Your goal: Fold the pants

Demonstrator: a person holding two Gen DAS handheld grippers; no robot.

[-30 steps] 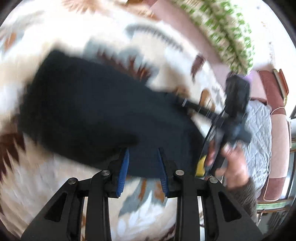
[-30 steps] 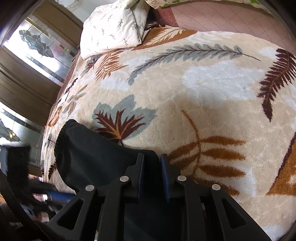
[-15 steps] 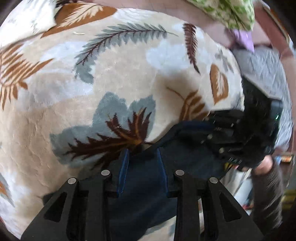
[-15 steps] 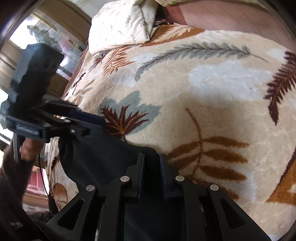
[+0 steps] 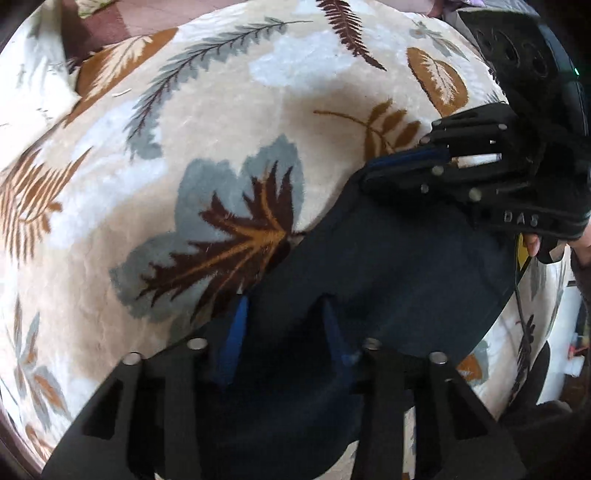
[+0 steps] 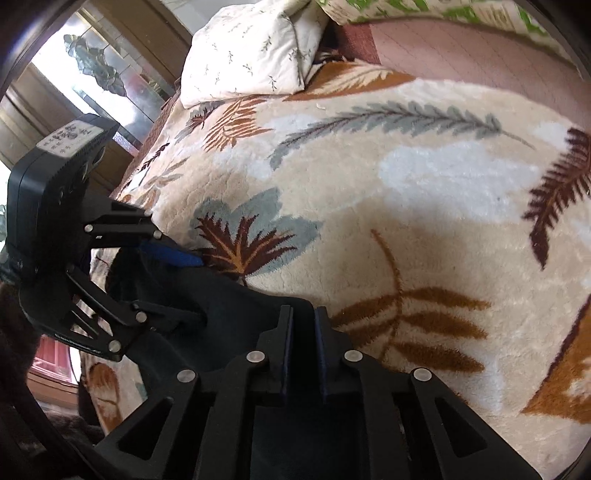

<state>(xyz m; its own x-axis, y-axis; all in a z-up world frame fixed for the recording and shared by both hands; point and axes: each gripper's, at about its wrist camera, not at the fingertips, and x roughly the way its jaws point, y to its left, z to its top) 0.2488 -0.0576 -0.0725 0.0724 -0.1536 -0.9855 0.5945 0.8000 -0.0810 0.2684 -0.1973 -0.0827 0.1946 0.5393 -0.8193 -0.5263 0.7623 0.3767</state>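
The dark navy pants (image 5: 388,266) lie bunched on a leaf-patterned blanket (image 5: 221,129). In the left wrist view my left gripper (image 5: 282,314) has its blue pads apart with pants cloth lying between them. My right gripper (image 5: 373,171) reaches in from the right, shut on the far edge of the pants. In the right wrist view my right gripper (image 6: 302,317) is shut on a fold of the pants (image 6: 221,295), and the left gripper (image 6: 184,280) sits at the left, jaws wide around the cloth edge.
A white floral pillow (image 6: 251,51) lies at the head of the bed, with a green patterned pillow (image 6: 424,11) beside it. Wooden glass-fronted furniture (image 6: 92,74) stands at the bed's left side. The blanket (image 6: 424,184) spreads wide beyond the pants.
My left gripper swung from over the spread pants to the cloth edge beside the right gripper. The right gripper stayed shut on the pants and barely moved.
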